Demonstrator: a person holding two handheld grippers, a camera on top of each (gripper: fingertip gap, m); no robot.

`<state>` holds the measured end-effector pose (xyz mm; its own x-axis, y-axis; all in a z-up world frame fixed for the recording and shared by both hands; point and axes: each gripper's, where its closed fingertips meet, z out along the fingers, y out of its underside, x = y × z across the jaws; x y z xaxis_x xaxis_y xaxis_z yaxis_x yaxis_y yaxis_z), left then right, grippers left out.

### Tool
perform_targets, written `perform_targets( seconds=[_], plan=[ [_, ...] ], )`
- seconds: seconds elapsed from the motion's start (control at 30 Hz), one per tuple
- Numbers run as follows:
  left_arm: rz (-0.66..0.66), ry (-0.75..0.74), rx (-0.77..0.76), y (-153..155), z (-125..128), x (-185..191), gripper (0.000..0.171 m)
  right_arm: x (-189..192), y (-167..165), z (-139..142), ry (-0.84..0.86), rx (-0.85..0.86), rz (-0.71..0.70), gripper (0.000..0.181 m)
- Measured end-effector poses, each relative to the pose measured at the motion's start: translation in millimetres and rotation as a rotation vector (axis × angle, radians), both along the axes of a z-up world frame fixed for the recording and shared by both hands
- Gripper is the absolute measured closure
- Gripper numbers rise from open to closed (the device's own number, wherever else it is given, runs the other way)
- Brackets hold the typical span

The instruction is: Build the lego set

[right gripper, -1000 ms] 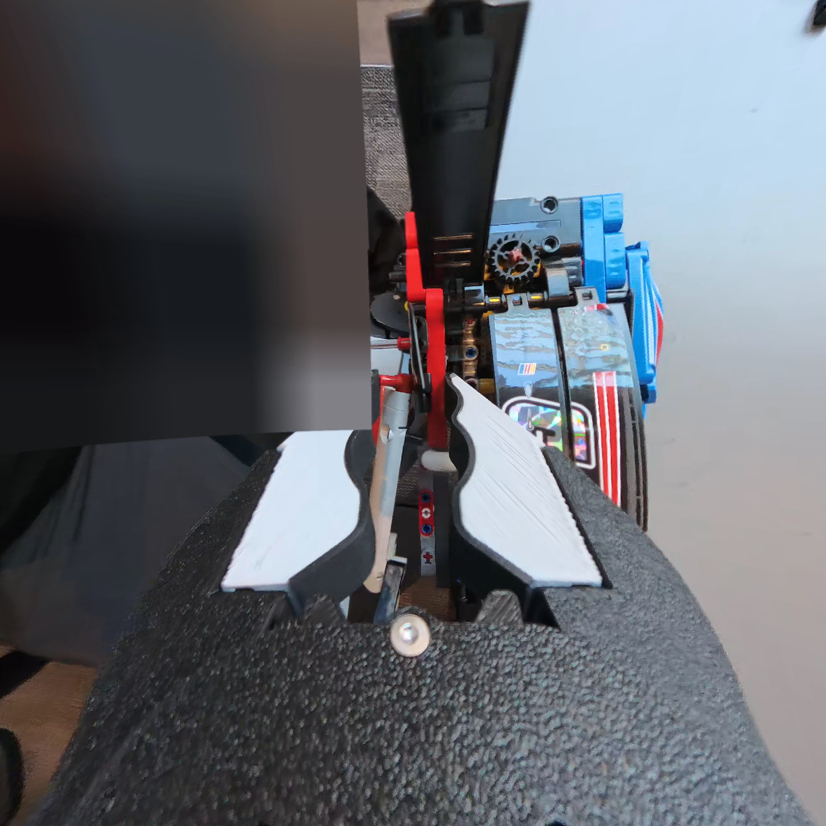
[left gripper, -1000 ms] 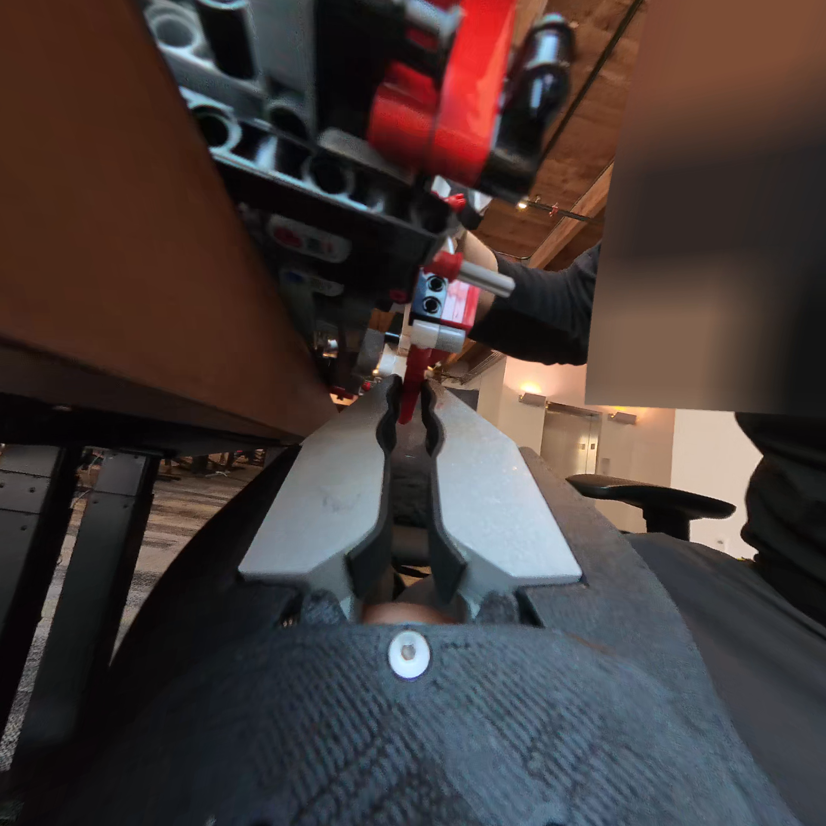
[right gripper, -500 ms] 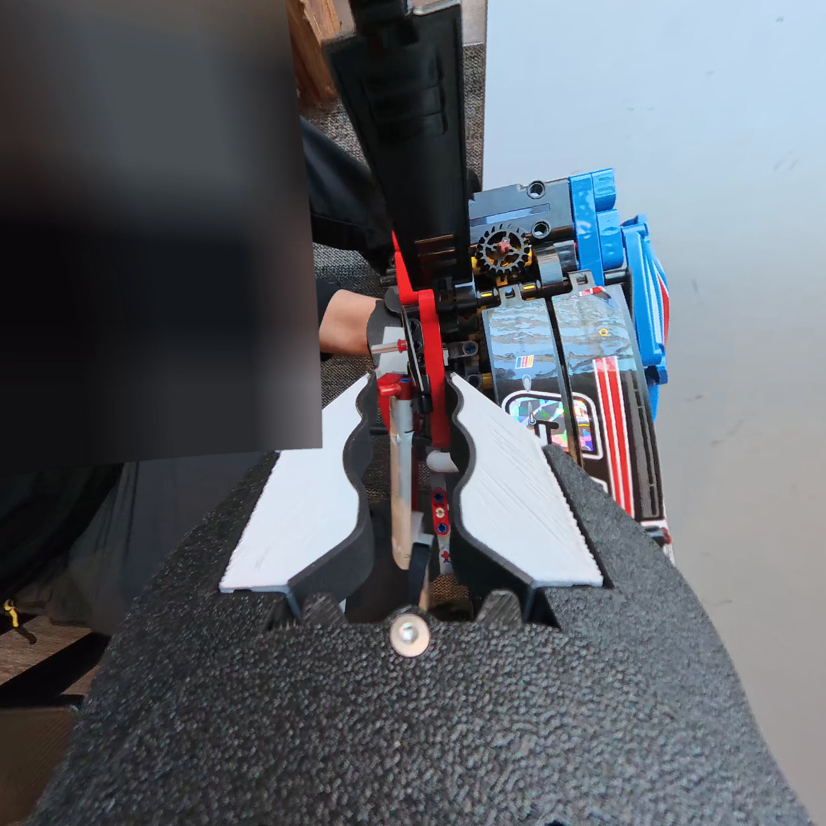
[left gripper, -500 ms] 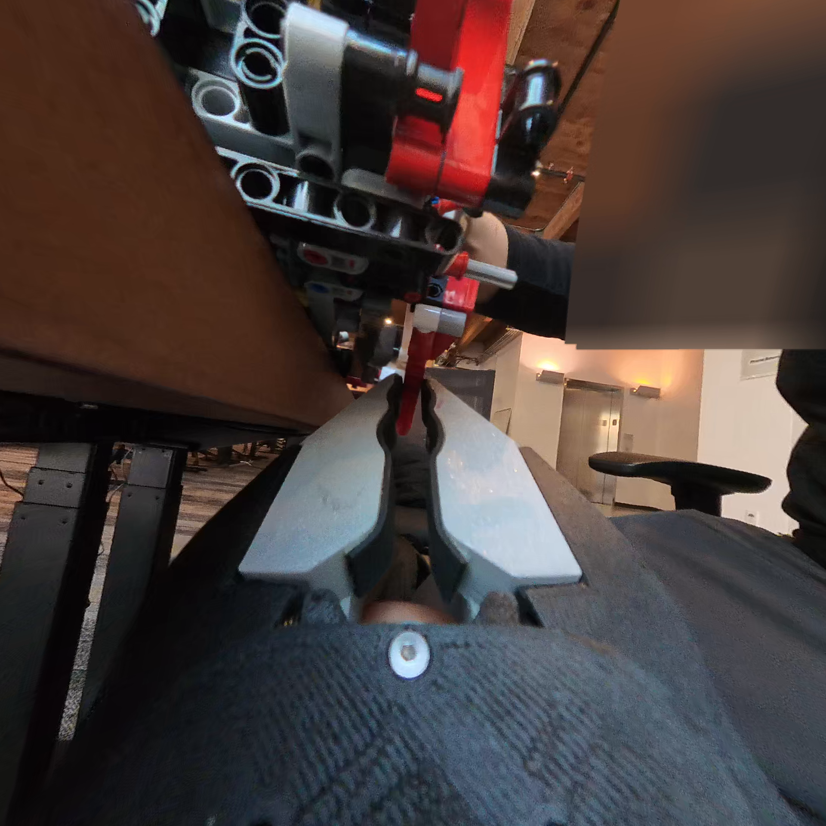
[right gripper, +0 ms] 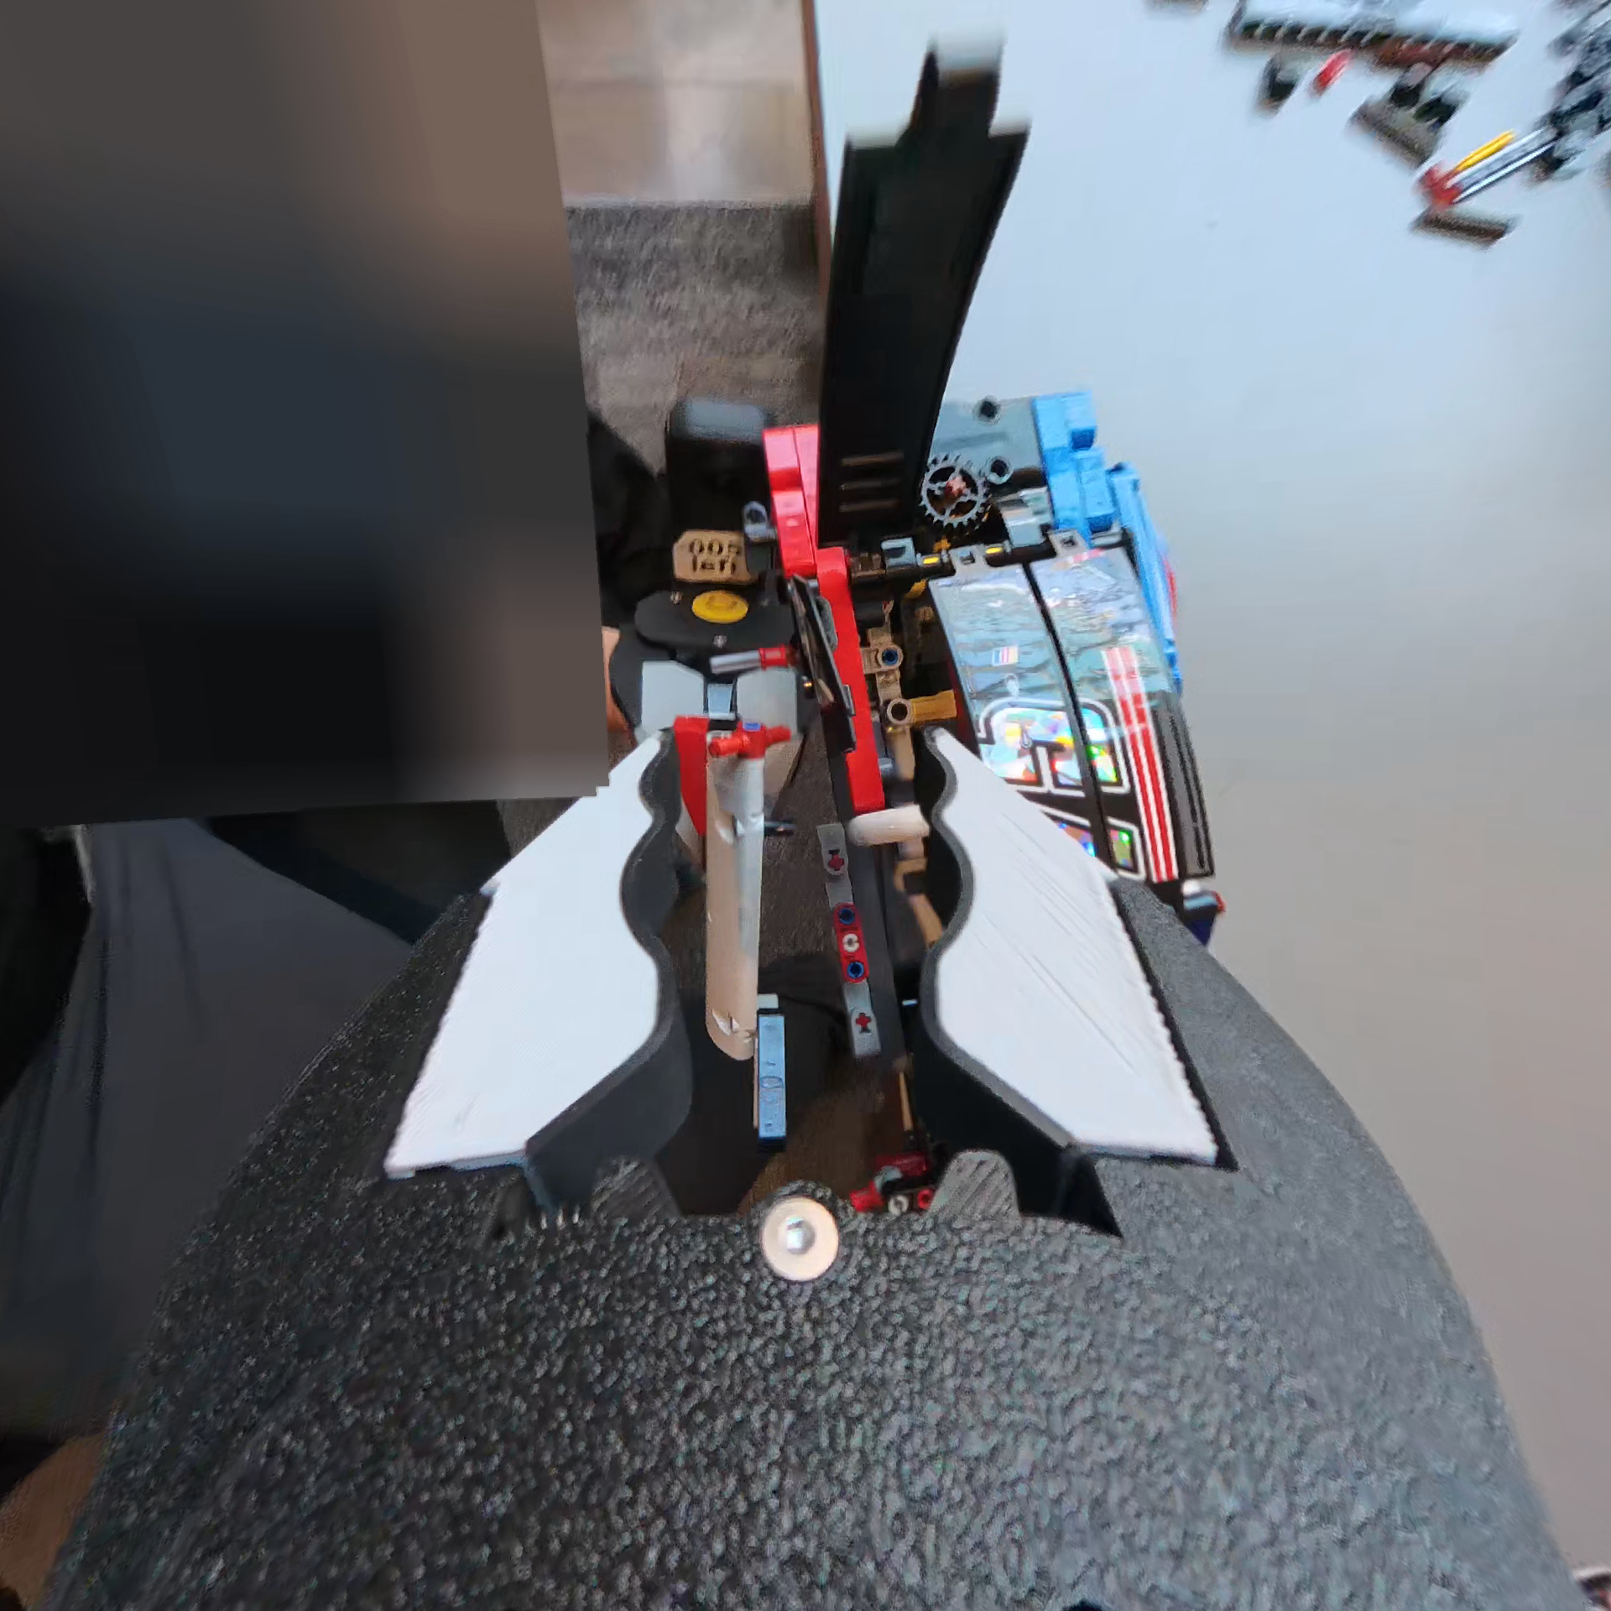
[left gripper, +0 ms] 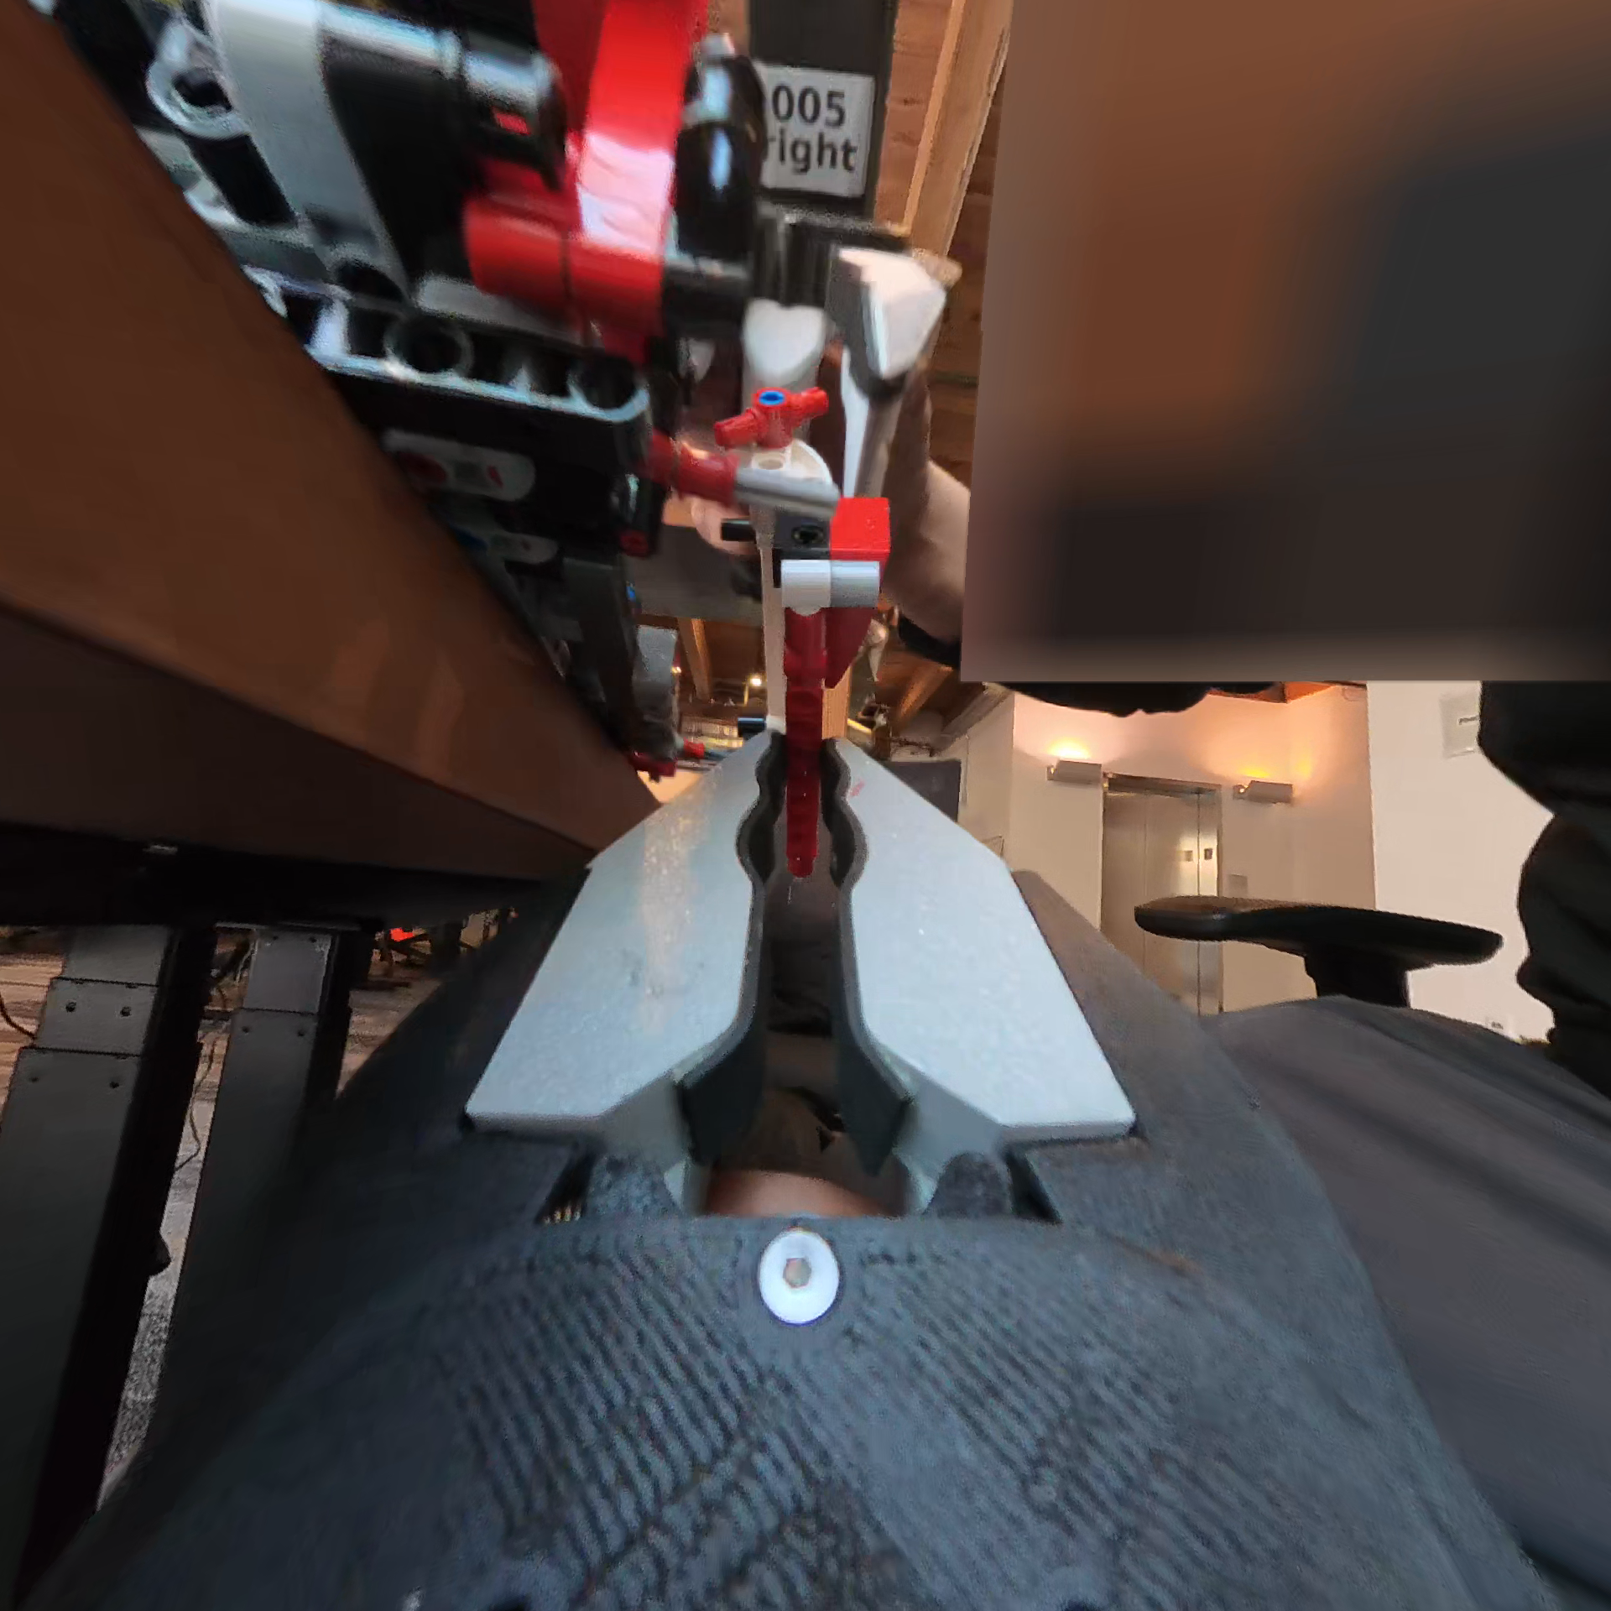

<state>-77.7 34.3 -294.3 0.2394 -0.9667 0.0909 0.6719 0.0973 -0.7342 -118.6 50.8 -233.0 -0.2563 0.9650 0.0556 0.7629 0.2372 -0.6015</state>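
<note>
Left wrist view: placed below the worktop (left gripper: 261, 558) edge, aimed upward along its fingers (left gripper: 662, 915); the lego model (left gripper: 488, 288) is seen close from beneath.
Right wrist view: placed above, aimed downward along its fingers (right gripper: 1046, 959) onto the worktop (right gripper: 1351, 523); the model (right gripper: 1029, 662) is close.
Shared: the model; each gripper is seen by the other camera.

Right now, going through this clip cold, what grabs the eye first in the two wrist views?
The half-built car model, with blue blocks and shiny striped panels, stands on the pale table at the centre of the right wrist view, and the right gripper has its jaws open around the model's near end. In the left wrist view, the left gripper pinches a thin red rod on a small red and white assembly beside the model's dark underside.
</note>
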Motion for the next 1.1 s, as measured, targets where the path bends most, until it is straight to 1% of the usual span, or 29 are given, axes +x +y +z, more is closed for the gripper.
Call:
perform_targets(
  seconds=[0.03,0.1,0.13,0.2,0.3,0.37,0.43,0.57,0.67,0.8,0.87,0.9,0.93,0.97,1.0,1.03,1.1],
  plan=[
    [0.0,0.015,-0.004,-1.2,-2.8,2.9,0.166,2.4,-2.7,8.3,0.044,0.005,-0.015,0.136],
    [0.007,0.032,-0.012,-2.7,-4.2,6.3,0.166,9.6,-12.6,20.9,0.128,0.019,-0.033,0.158],
    [0.008,0.03,-0.01,-4.5,-1.9,6.8,0.166,14.0,-17.5,22.7,0.158,0.035,-0.046,0.164],
    [0.014,0.04,-0.001,-8.3,3.6,9.5,0.166,22.9,-25.1,19.1,0.191,0.081,-0.081,0.163],
    [0.026,0.087,0.006,-12.7,9.9,20.0,0.166,28.0,-36.8,18.9,0.271,0.113,-0.131,0.168],
    [0.035,0.078,0.014,-16.0,18.2,21.7,0.166,31.7,-36.9,17.9,0.292,0.163,-0.168,0.17],
    [0.049,0.09,0.025,-19.3,23.7,23.9,0.166,36.4,-34.7,15.9,0.291,0.239,-0.186,0.175],
    [0.076,0.128,0.045,-21.9,28.9,26.2,0.166,36.4,-42.3,18.1,0.315,0.27,-0.179,0.176],
    [0.096,0.146,0.048,-20.9,29.0,25.4,0.166,35.4,-41.3,18.8,0.327,0.304,-0.194,0.179],
    [0.122,0.181,0.045,-19.2,26.5,24.2,0.166,34.2,-40.3,16.9,0.32,0.439,-0.182,0.179],
    [0.116,0.187,0.046,-20.1,25.7,23.3,0.166,34.7,-45.3,15.1,0.303,0.472,-0.15,0.173],
    [0.117,0.188,0.049,-20.6,25.6,22.6,0.166,35.1,-50.7,14.2,0.299,0.437,-0.126,0.168],
    [0.117,0.19,0.056,-21.9,25.9,22.2,0.166,35.5,-58.4,13.2,0.298,0.364,-0.096,0.165],
    [0.117,0.199,0.063,-23.4,26.2,22.8,0.166,36.8,-63.1,13.5,0.296,0.287,-0.079,0.172],
    [0.114,0.218,0.064,-23.9,25.2,24.6,0.166,37.9,-61.0,18.4,0.314,0.237,-0.09,0.177],
    [0.099,0.234,0.079,-27.3,24.6,27.1,0.166,38.9,-56.1,25.5,0.344,0.191,-0.111,0.175],
    [0.064,0.238,0.107,-35.1,26.5,29.1,0.166,42.1,-50.0,33.5,0.346,0.039,-0.135,0.163]
  ],
)
